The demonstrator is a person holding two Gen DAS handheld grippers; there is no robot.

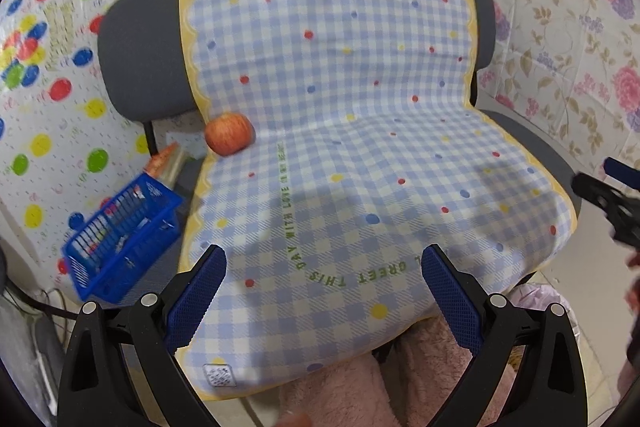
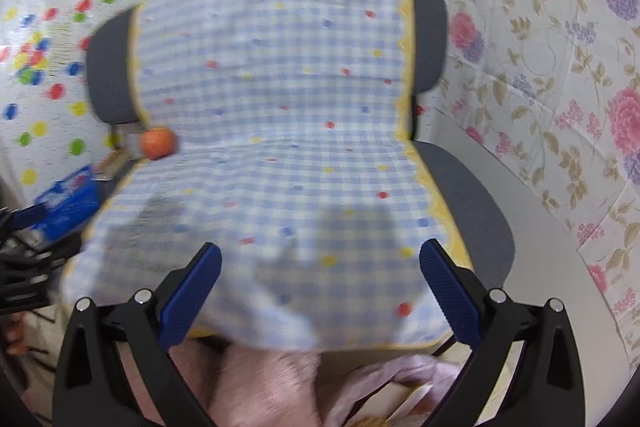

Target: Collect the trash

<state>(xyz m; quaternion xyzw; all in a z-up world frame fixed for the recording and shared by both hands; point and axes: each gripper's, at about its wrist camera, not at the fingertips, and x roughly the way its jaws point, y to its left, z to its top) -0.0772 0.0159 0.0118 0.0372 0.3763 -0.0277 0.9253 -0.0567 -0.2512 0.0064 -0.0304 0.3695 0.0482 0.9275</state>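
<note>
Both grippers, left gripper (image 1: pixel 324 263) and right gripper (image 2: pixel 320 259), hung spread wide, gripping nothing, over a checked cloth (image 1: pixel 360 147) covering a chair (image 1: pixel 140 67). Farther back: apple (image 1: pixel 229 133) at the cloth's left edge; blue basket (image 1: pixel 120 231) on the floor, left.

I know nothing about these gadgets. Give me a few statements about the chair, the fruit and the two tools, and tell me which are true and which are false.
1. A round orange-red apple sits on the blue-and-white checked cloth covering the grey chair. True.
2. The left tool is clamped on the apple. False: it is open and empty, with the apple well ahead of it.
3. A blue plastic basket stands left of the chair. True.
4. The right tool holds a crumpled paper. False: it is open and holds nothing.
5. The apple lies at the seat's right edge. False: it lies at the left edge, by the backrest.
</note>
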